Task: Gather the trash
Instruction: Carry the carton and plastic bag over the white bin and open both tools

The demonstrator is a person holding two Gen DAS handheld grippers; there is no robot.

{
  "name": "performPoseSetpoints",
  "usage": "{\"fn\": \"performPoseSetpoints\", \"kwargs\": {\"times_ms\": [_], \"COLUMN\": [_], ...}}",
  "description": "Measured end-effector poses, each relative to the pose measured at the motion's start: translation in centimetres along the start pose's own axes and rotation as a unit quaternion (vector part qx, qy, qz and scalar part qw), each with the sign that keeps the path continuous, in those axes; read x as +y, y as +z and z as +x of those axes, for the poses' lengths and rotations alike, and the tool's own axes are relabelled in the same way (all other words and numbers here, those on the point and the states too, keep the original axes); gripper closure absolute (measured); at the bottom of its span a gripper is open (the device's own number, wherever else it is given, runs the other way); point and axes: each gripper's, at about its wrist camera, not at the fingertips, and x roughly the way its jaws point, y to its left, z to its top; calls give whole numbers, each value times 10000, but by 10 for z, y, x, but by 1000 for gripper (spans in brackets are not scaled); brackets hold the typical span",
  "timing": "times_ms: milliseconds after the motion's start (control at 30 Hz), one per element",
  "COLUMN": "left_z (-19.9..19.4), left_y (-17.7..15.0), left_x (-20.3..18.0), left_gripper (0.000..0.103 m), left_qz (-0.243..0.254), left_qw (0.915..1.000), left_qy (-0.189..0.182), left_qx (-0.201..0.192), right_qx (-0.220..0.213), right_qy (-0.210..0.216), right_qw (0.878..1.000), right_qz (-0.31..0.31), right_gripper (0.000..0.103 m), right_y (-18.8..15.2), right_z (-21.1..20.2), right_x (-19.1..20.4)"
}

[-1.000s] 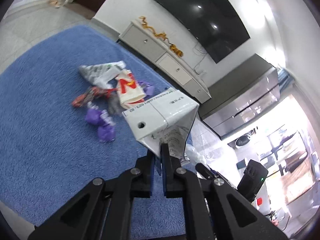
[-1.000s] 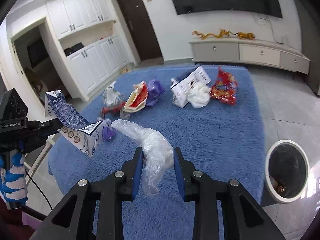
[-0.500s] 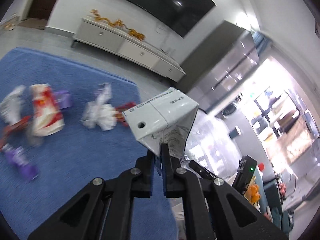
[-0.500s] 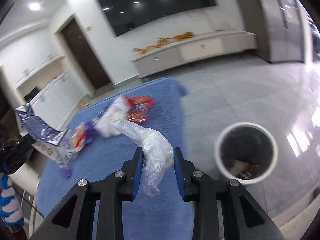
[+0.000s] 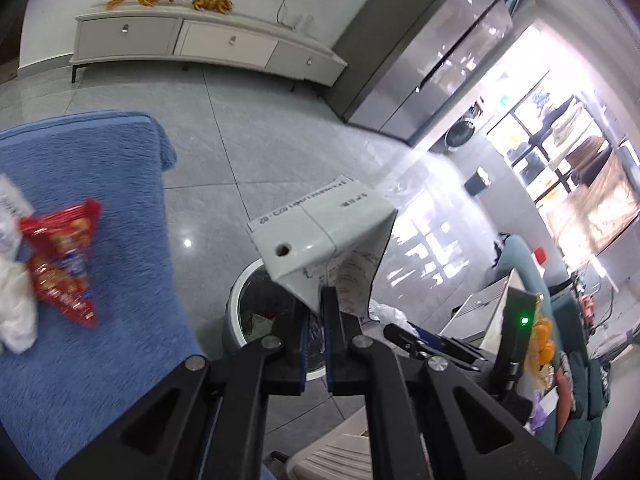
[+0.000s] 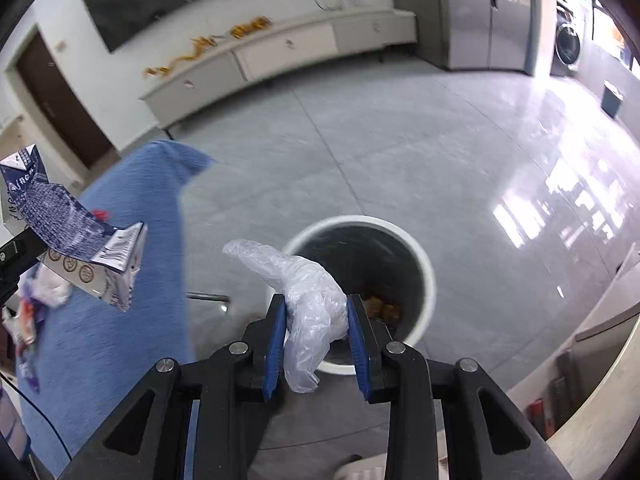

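Note:
My left gripper (image 5: 314,312) is shut on a flap of a flattened white milk carton (image 5: 320,236), which hangs above the near rim of a white round trash bin (image 5: 240,304). From the right wrist view the same carton (image 6: 80,248) shows its blue printed side at the left. My right gripper (image 6: 316,316) is shut on a crumpled clear plastic glove (image 6: 308,292), held over the left edge of the bin (image 6: 424,272), whose dark inside holds some orange scraps. A red snack wrapper (image 5: 64,264) and white crumpled plastic (image 5: 16,312) lie on the blue rug (image 5: 100,340).
Grey tiled floor (image 6: 400,152) surrounds the bin. A white low cabinet (image 5: 200,44) runs along the far wall under a dark TV. A steel fridge (image 5: 432,60) stands to the right. More wrappers (image 6: 28,320) lie on the rug at the left edge.
Both grippers swung away from the litter pile on the rug, across its edge, to the bin. The carton and the glove stayed gripped throughout.

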Motion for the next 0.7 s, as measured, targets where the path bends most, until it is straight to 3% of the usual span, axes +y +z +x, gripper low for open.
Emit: {"fn": "performPoseSetpoints", "kwargs": {"times_ms": [233,400,700], "left_z": [92,132,169], "left_y": [19,22,24], "left_x": [-18,-24,-32], "left_gripper": [97,96,96], "left_qz": [312,515,602], "left_qw": [9970,9939,9924], "left_qy": [529,760,652], "left_qx": [481,608,850], "right_qx": [571,914,984], "right_qy": [-482,-700,-606], "right_qw": [9972,9931,9933], "right_qz": [-48,-212,-76], "right_gripper": [75,74,66], "right_y": [22,25,28], "right_z": [47,76,91], "right_x": [-25,-28,-45]}}
